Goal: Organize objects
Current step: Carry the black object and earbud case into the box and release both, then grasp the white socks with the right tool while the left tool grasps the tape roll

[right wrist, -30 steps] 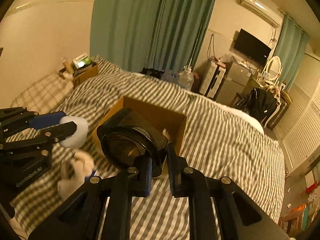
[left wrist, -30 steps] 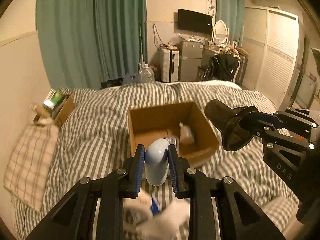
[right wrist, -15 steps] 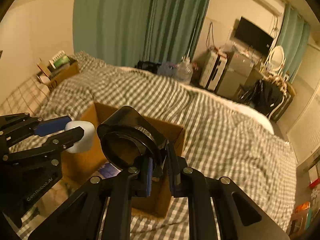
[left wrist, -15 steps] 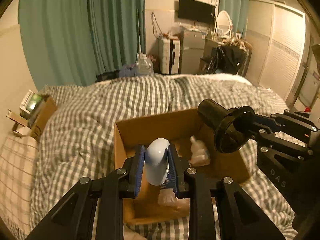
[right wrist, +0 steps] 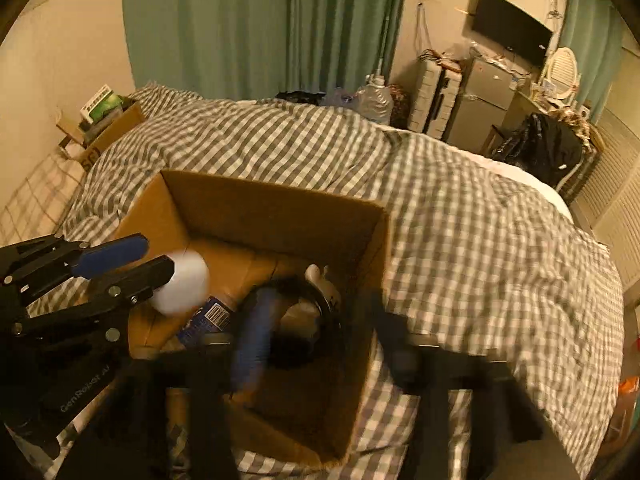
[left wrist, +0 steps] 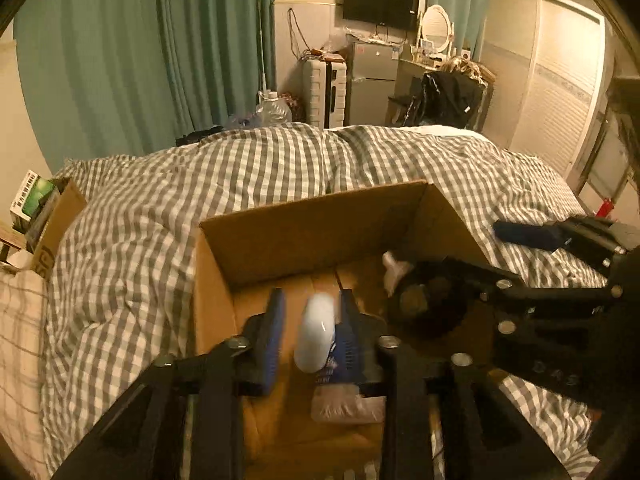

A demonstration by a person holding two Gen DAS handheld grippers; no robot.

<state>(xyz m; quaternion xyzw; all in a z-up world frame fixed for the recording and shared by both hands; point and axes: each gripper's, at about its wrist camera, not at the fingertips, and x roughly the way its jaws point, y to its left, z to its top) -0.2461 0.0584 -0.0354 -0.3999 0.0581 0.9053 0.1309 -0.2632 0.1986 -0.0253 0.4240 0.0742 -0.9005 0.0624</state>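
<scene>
On the checked bed [left wrist: 360, 160], cardboard box [left wrist: 320, 224] — white rounded bottle [left wrist: 318, 332] blurred inside.

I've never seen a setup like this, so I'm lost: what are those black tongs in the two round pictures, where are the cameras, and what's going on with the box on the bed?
There is no robot here. A person holds a hand tool in each hand, each with two fingers and a wide-angle camera looking along them; hence the round pictures.

One picture comes from the left gripper, the other from the right gripper.

On the checked bedcover sits an open cardboard box.

The left fingers stand apart around a white bottle, seemingly dropping it in. The right fingers are open too, and a black funnel-shaped object lies in the box below them. A small white item and a blue barcoded packet are already inside.
</scene>
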